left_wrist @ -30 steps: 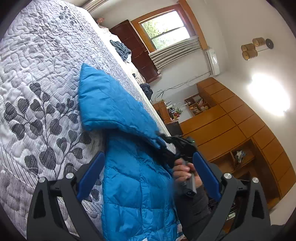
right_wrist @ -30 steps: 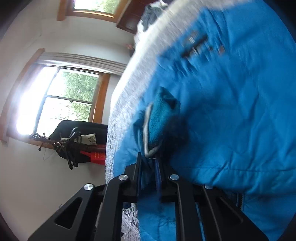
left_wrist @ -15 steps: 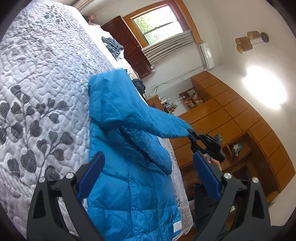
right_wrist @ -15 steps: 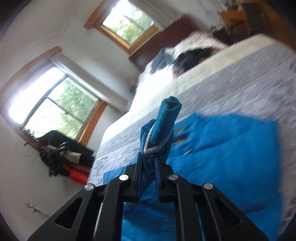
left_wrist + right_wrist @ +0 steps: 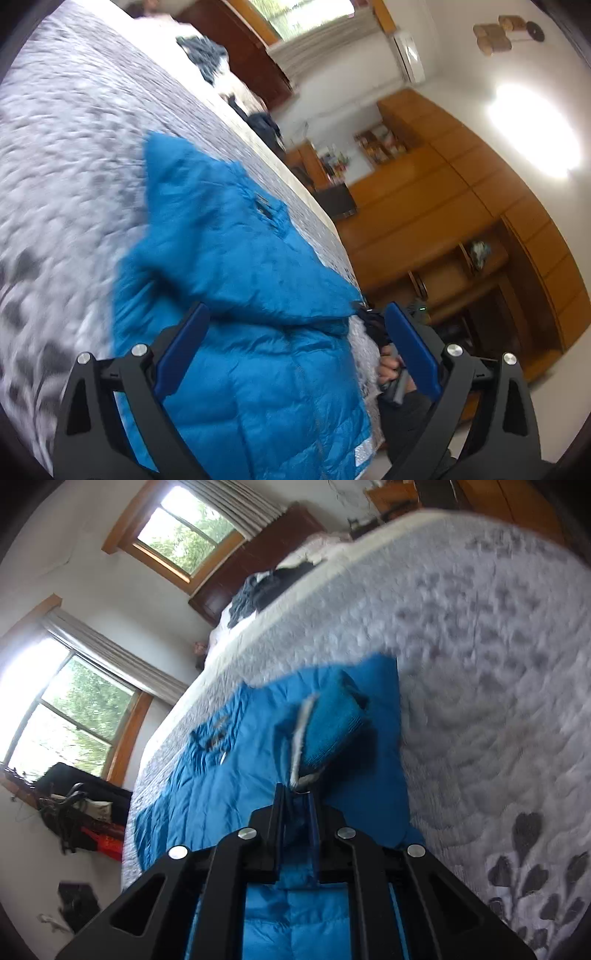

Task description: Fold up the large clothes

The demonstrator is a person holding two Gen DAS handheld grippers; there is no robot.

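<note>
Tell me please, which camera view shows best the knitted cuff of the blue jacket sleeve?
The right wrist view. There the cuff stands close ahead of the right gripper, which is shut on the sleeve, and its ribbed knit and pale lining show. In the left wrist view the sleeve end appears, but the cuff itself cannot be made out.

Your right gripper (image 5: 295, 812) is clamped on the sleeve cuff (image 5: 328, 727) of the blue puffer jacket (image 5: 221, 775), which lies spread on the grey quilted bed (image 5: 480, 646). Dark clothes (image 5: 266, 587) sit at the bed's far end.
</note>
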